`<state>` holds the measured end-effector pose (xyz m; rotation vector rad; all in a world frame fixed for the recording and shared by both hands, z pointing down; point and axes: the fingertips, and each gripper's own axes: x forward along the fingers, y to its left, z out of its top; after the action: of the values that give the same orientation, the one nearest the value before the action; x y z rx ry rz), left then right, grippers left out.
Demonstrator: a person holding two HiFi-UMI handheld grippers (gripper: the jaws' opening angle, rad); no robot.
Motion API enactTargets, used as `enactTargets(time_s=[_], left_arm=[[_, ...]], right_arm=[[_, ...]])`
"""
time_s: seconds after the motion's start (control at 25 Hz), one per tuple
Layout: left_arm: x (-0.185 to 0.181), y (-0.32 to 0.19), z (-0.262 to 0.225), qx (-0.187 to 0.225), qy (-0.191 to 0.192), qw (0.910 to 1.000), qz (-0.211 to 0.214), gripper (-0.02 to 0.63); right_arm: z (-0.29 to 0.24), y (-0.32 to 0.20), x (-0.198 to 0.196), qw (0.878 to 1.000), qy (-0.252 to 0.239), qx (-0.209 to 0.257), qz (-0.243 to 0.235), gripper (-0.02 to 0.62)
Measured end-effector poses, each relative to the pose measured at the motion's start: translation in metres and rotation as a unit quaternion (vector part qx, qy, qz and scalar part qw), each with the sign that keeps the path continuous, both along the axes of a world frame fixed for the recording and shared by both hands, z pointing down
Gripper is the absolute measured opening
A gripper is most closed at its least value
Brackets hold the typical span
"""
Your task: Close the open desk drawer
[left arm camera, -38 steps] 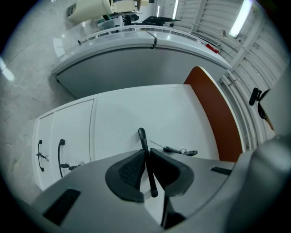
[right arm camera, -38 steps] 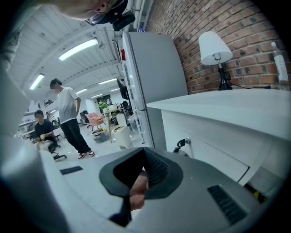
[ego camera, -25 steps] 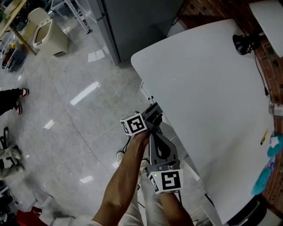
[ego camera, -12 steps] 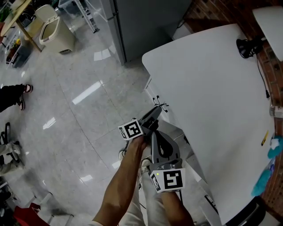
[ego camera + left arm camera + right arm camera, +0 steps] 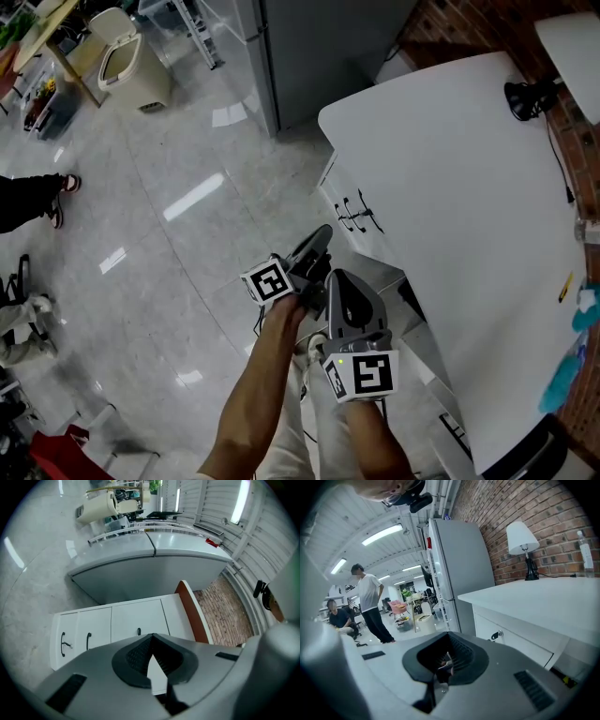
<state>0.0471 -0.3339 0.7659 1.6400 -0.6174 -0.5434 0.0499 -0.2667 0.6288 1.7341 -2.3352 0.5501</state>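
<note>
L gripper [image 5: 316, 246] jaws just closed, tips together, nothing between. R gripper [image 5: 339, 281] pinched narrow, empty. White desk drawer front [image 5: 126, 623] w/ black handles [image 5: 88, 641] lies straight ahead of L tips, apart, and looks flush. L is the nearer.

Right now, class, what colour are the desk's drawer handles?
The drawer handles are black, shown best in the left gripper view.
</note>
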Motion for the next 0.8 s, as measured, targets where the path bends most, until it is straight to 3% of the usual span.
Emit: enactTargets(time_s=[0.52, 0.8], left_arm=[[-0.045, 0.020, -0.103, 0.076, -0.065, 0.9942, -0.040, 0.006], [-0.078, 0.035, -0.179, 0.149, -0.157, 0.9742, -0.065, 0.006]], right_arm=[[-0.065, 0.013, -0.009, 1.000, -0.004, 0.029, 0.002, 0.011], [-0.111, 0.020, -0.027, 0.998, -0.022, 0.054, -0.006, 0.011]])
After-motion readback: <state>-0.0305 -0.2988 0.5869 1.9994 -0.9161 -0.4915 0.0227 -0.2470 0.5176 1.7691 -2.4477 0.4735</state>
